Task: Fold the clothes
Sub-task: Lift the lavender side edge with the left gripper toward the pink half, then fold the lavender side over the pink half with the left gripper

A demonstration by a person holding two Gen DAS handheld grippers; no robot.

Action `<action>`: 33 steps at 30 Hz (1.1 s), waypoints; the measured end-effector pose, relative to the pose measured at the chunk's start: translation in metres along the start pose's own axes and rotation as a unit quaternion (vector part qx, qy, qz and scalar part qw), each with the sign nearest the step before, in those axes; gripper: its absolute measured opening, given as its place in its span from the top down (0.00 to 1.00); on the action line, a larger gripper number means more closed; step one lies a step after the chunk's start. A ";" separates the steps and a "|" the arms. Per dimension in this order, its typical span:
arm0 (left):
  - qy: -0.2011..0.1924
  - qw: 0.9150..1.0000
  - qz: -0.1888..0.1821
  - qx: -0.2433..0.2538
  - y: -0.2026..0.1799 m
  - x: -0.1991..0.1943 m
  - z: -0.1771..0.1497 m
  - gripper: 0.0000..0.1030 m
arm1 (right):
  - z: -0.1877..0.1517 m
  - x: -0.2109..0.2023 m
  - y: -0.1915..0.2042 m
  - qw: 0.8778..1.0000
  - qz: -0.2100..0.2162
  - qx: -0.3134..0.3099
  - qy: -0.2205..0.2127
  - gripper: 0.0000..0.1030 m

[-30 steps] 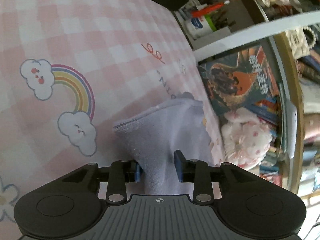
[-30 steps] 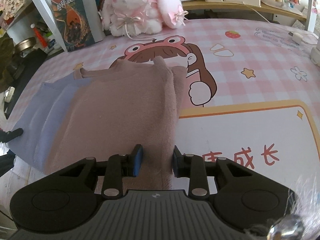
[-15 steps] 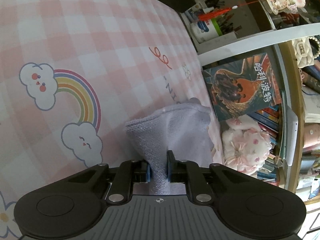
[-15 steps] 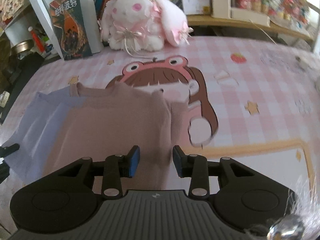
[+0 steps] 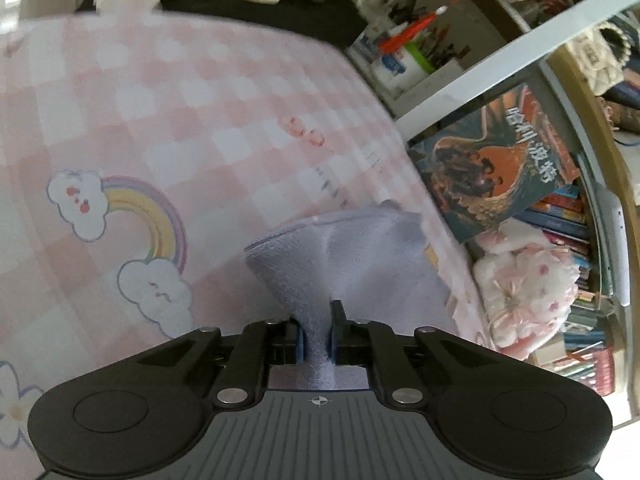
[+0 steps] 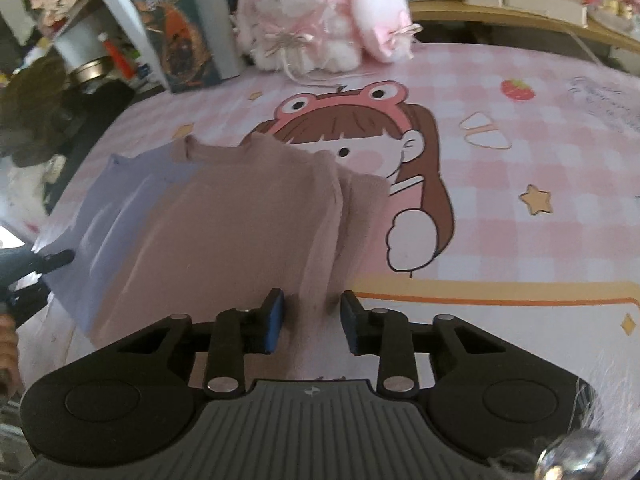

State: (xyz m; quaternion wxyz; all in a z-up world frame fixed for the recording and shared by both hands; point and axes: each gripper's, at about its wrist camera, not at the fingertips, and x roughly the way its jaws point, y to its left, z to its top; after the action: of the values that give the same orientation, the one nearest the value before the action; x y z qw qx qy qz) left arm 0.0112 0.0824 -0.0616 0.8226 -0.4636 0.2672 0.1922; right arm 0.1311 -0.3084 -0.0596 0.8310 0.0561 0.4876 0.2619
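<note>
A lavender cloth (image 5: 360, 252) lies on the pink checked mat (image 5: 160, 100), its near edge bunched up into my left gripper (image 5: 317, 334). The jaws are closing, and both pads pinch that fabric. In the right wrist view a dusty-pink garment (image 6: 240, 220) lies over the lavender cloth (image 6: 108, 208). A raised fold of the pink garment runs between the jaws of my right gripper (image 6: 312, 320). Those jaws are closing, but a gap shows on each side of the fold. The left gripper's fingertip (image 6: 56, 259) shows at the lavender cloth's left edge.
A pink and white plush bunny (image 6: 320, 12) and an upright book (image 6: 176, 32) stand at the mat's far edge; both also appear in the left view, bunny (image 5: 524, 284) and book (image 5: 492, 160). A pen holder (image 5: 404, 56) sits beyond the table. Cartoon prints cover the mat (image 6: 520, 200).
The left jaws have closed onto the lavender cloth and lifted it slightly. The right gripper has shifted over the pink garment, its jaws still apart around the fold.
</note>
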 end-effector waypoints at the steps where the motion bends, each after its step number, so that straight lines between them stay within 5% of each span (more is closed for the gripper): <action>1: -0.010 1.000 -0.003 0.018 -0.012 -0.008 -0.001 0.92 | 0.000 0.001 -0.001 1.000 0.005 -0.003 0.001 0.75; 7: -0.056 0.984 -0.041 0.166 -0.104 -0.058 -0.024 0.92 | -0.001 0.000 -0.012 0.999 0.039 -0.009 -0.001 0.75; 11: -0.060 0.941 -0.056 0.329 -0.182 -0.081 -0.077 0.92 | 0.000 0.001 -0.017 0.998 0.056 -0.015 0.001 0.76; 14: -0.028 0.875 -0.041 0.481 -0.225 -0.077 -0.148 0.91 | 0.002 0.002 -0.020 0.997 0.069 -0.017 0.004 0.76; 18: 0.083 0.767 -0.007 0.636 -0.230 -0.041 -0.249 0.78 | 0.005 0.003 -0.028 0.996 0.087 -0.008 0.010 0.76; 20: 0.091 0.739 0.022 0.667 -0.217 -0.026 -0.278 0.74 | 0.006 0.003 -0.031 0.995 0.095 -0.004 0.013 0.76; 23: 0.076 0.737 0.029 0.671 -0.210 -0.025 -0.290 0.70 | 0.007 0.004 -0.034 0.995 0.102 -0.002 0.017 0.76; 25: 0.086 0.756 0.018 0.648 -0.214 -0.030 -0.282 0.63 | 0.008 0.003 -0.037 0.994 0.107 0.002 0.020 0.74; 33: 0.103 0.842 -0.059 0.526 -0.212 -0.077 -0.233 0.61 | 0.008 -0.031 -0.068 0.990 0.133 0.041 -0.013 0.62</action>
State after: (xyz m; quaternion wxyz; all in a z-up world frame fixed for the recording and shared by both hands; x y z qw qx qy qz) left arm 0.0097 -0.2296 0.0259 0.9205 0.0070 0.3833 -0.0755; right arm 0.1515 -0.3804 -0.0552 0.7920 0.1581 0.4750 0.3495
